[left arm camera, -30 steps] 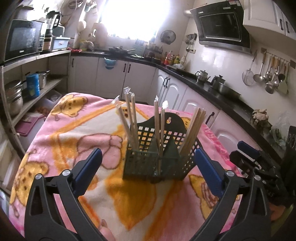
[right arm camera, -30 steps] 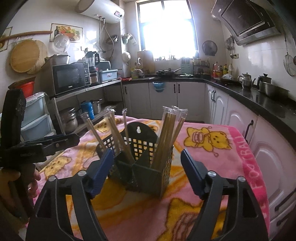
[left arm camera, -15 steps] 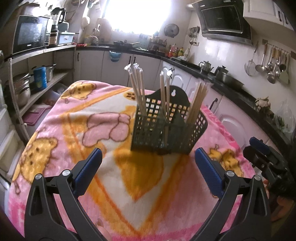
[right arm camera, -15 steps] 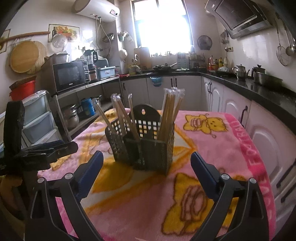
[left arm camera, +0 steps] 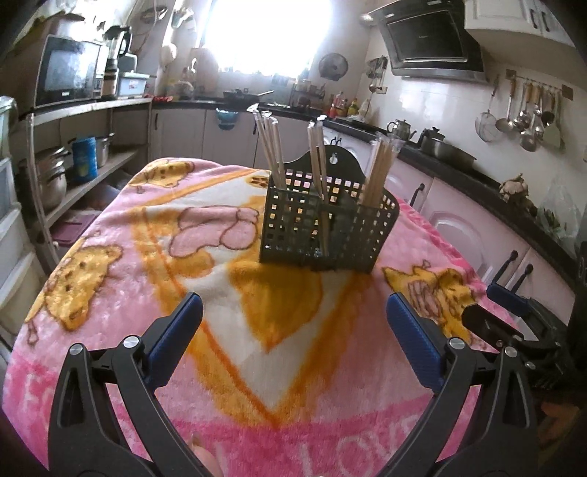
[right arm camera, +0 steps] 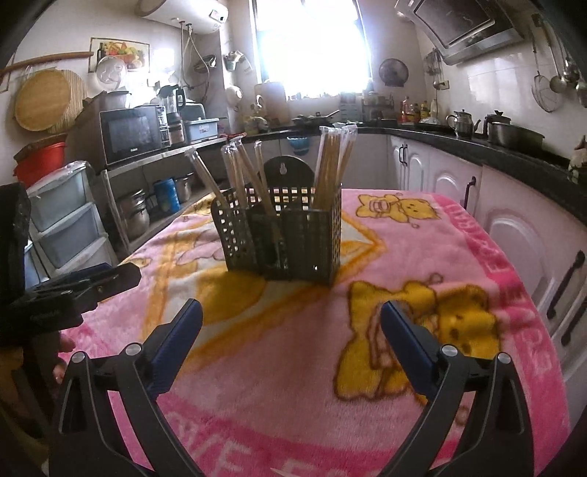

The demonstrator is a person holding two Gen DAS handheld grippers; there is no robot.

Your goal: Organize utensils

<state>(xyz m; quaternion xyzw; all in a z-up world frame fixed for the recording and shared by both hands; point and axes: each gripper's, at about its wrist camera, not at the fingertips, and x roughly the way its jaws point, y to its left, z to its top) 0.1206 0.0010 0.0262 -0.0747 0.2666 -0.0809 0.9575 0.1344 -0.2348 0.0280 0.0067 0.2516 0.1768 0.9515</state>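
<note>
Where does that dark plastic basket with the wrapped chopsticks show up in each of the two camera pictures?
Left wrist view: the basket stands on the pink blanket, slightly right of centre, beyond the open left gripper.
Right wrist view: the basket stands slightly left of centre, beyond the open right gripper.
Shared landmark: the microwave on the shelf.

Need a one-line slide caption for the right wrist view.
Open right gripper faces a dark utensil basket of wrapped chopsticks on a pink blanket.

Blown-out window (left arm camera: pixel 268 33) backlight, fisheye-warped edges, soft focus.
</note>
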